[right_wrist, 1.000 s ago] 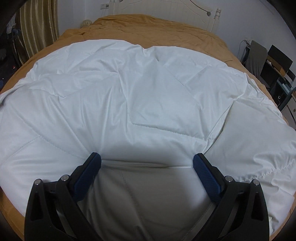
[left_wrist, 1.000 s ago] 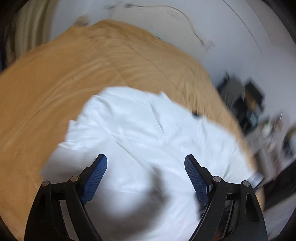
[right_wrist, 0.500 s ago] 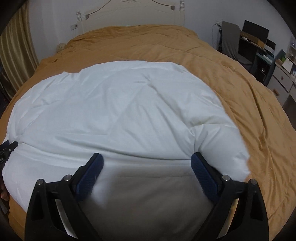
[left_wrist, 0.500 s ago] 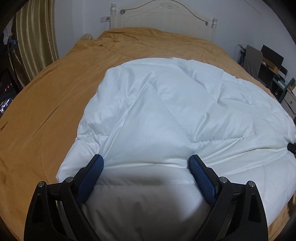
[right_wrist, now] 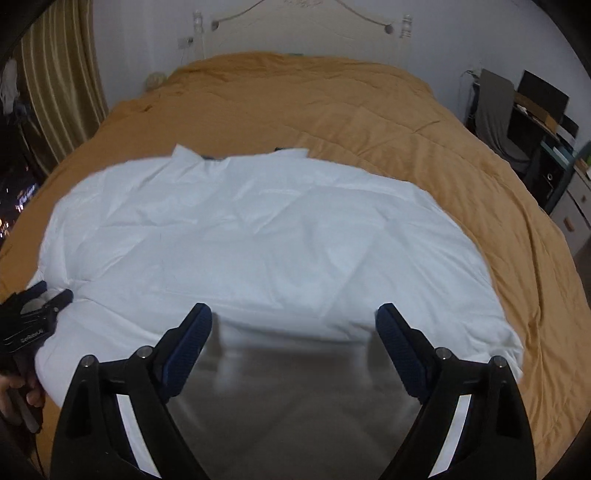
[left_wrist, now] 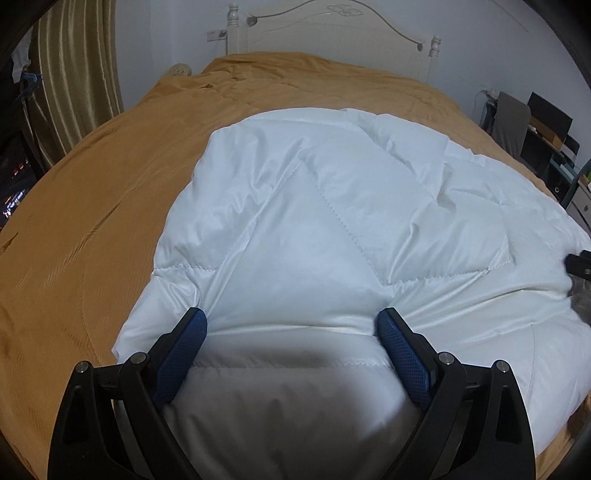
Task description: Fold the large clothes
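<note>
My left tongs stand wide apart, pads bare, resting down on the near hem of the white quilted padded jacket; nothing is clamped. My right tongs are also wide, with the jaws closing at this moment; the jacket's near edge lies between them, but the pads do not press on it.

Task state: the jacket lies spread flat on the ochre bedspread, directly ahead of both tongs, collar at the far end. I judge that at most a first fold is in. The bundle remains broad, so further folds are left.

Edges: the left side edge sits just outside my left tongs' left pad. The right corner lies just beyond my right tongs' right pad.

Open room: bare bedspread extends ahead and to both sides. The white wooden headboard is well apart.
</note>
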A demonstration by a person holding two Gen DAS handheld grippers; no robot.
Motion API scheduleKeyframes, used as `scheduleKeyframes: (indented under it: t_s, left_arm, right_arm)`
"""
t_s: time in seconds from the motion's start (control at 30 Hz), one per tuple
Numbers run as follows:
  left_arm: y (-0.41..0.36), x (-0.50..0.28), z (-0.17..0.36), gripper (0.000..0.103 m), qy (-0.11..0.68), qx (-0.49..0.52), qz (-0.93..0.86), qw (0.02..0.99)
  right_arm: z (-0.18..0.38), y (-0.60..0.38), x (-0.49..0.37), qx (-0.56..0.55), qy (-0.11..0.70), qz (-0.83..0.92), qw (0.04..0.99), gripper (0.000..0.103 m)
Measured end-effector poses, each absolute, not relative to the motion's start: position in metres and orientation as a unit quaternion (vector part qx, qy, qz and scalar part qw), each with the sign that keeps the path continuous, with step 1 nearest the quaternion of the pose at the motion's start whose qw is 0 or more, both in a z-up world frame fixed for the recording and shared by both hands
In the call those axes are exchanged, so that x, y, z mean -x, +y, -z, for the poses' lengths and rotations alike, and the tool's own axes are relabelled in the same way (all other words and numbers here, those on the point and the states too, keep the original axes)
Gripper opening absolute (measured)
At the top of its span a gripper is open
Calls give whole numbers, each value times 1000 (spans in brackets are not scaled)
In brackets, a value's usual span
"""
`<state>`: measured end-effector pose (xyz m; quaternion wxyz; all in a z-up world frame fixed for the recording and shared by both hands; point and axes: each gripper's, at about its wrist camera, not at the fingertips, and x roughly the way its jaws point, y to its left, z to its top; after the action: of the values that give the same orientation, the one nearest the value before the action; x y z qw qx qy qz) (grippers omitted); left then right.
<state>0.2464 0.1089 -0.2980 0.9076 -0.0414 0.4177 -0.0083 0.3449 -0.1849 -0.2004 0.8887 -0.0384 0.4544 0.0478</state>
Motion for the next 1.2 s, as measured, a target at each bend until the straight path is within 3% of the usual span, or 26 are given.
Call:
scheduleKeyframes:
  t_s: [0.1,0.3,0.47,0.57,0.7,0.83,0.97,1.03,1.2]
  left_arm:
    - [108,-245,298,95,421,49,3,906]
    - [109,-246,297,95,422,53,5,905]
    - [110,-245,297,95,421,53,5,906]
    - [110,-243,297,95,419,54,6,906]
    - [109,-244,297,95,420,52,4,906]
    - [102,-247,273,92,435,48,-11,899]
    - [68,-254,209,94,352,30,28,935]
    - [38,-274,197,94,346,-7,56,936]
    - [2,-366,260,95,464,-106,36,879]
  right_arm:
    - [235,-176,-397,50,507,-35,860,92]
    - [239,-185,-466,5,530,-6,848,103]
    - [240,-205,-493,-4,526,39,849,103]
    - [216,-217,-473,-13,493,59,868,87]
    - [192,-220,-395,4,467,28,884,88]
    - [229,-225,-369,69,481,56,872,91]
    - [238,-223,-368,56,479,56,874,95]
    - [240,-228,-372,48,484,54,872,97]
    - [244,-232,-370,51,481,55,873,97]
